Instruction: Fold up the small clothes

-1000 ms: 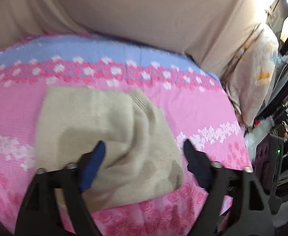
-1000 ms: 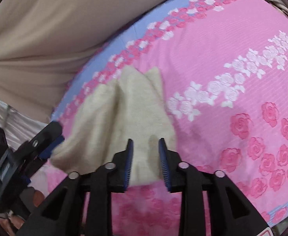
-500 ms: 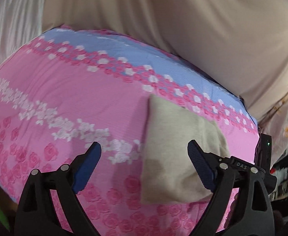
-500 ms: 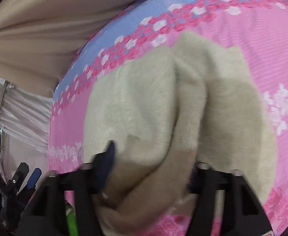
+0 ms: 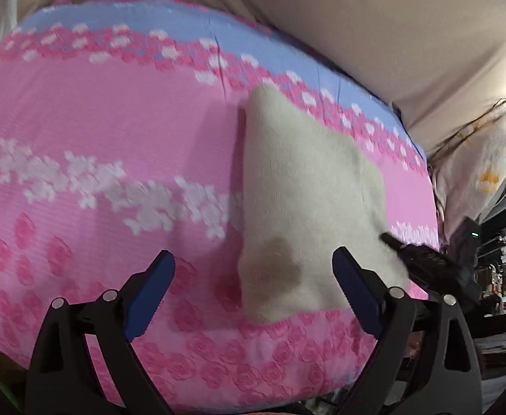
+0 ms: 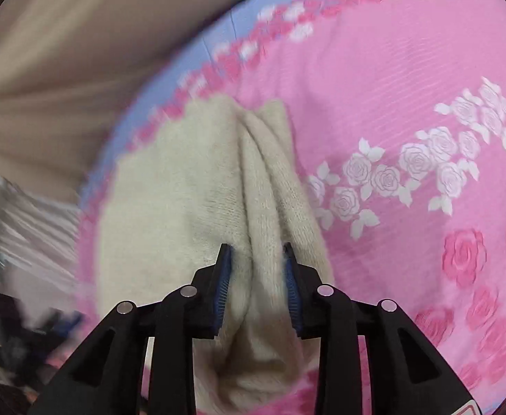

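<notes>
On the pink floral bedsheet [image 5: 108, 131], the soft, light beige knit garment [image 6: 170, 190] bunches easily; right gripper [image 6: 257, 287] jaws pinch its near fold, left gripper [image 5: 253, 294] jaws wide, empty.

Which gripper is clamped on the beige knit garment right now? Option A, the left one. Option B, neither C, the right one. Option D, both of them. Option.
C: in the right wrist view the right gripper has a bunched fold of the beige knit garment pinched between its fingers, while the left gripper stands wide open above the pink floral bedsheet, holding nothing.
</notes>
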`<act>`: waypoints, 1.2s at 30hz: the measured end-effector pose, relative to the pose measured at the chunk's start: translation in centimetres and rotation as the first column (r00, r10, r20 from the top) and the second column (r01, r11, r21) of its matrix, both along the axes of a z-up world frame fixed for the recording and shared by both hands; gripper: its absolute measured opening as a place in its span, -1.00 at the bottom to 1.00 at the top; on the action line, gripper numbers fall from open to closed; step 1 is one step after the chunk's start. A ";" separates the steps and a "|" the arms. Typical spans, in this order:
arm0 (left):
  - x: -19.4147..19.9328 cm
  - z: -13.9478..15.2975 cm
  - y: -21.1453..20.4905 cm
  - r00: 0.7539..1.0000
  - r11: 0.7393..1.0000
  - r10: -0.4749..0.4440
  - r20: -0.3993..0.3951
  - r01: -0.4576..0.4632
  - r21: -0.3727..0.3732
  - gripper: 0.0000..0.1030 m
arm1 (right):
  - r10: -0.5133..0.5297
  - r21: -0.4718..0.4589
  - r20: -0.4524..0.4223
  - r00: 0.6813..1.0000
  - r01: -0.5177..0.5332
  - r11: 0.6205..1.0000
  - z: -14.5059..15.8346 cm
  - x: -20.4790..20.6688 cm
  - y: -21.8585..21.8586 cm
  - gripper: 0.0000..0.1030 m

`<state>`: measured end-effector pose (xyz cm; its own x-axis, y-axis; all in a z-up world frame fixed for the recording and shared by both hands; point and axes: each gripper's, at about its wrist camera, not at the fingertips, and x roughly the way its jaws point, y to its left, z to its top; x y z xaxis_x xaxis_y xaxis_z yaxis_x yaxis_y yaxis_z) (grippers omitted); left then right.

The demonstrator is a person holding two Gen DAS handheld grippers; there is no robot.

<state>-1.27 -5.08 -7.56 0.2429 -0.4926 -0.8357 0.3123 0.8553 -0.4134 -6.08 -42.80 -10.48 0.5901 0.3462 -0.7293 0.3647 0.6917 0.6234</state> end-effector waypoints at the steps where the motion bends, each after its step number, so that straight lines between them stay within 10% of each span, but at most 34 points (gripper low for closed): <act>1: -0.1 -0.3 -0.3 1.000 1.000 0.001 -0.018 -0.001 -0.017 0.75 | -0.001 -0.009 0.016 1.000 0.001 1.000 0.8 -0.6 0.2 -0.24; 9: -1.0 -5.7 -1.0 0.933 0.977 0.050 -0.357 -0.120 -0.177 0.75 | 0.086 0.068 0.029 0.996 -0.088 0.994 1.4 -2.9 2.8 0.15; 14: -0.9 -9.9 0.3 0.833 0.910 0.163 -0.529 -0.334 -0.245 0.75 | 0.101 0.145 -0.023 0.995 -0.097 0.985 -2.1 -0.4 3.2 0.20; 15: -0.8 -10.6 0.5 0.814 0.898 0.192 -0.548 -0.372 -0.237 0.70 | 0.106 0.157 -0.016 0.994 -0.103 0.982 -2.4 0.3 3.1 0.15; 17: -0.4 -11.4 0.8 0.801 0.872 0.227 -0.555 -0.421 -0.251 0.15 | 0.123 0.154 0.002 0.992 -0.122 0.980 -2.1 1.2 3.0 -0.64; 23: -1.6 -6.3 -0.9 0.914 0.903 0.156 -0.374 -0.285 -0.322 -0.01 | 0.111 -0.007 0.070 0.991 -0.111 0.994 2.7 -1.6 0.8 -0.74; 26: -1.9 -7.7 -2.3 0.924 0.948 0.141 -0.355 -0.230 -0.221 0.02 | 0.158 -0.036 -0.103 0.982 -0.162 0.986 -3.0 -1.7 0.6 -0.69; 29: -2.3 -8.3 -2.6 0.934 0.968 0.162 -0.320 -0.214 -0.133 0.11 | 0.107 0.015 -0.067 0.992 -0.107 0.994 -2.3 -2.3 0.2 -0.62; 36: -3.6 0.3 -3.3 0.984 0.990 0.139 0.109 -0.142 0.018 0.24 | 0.199 -0.299 0.030 0.980 -0.181 0.937 7.0 1.3 2.8 -0.56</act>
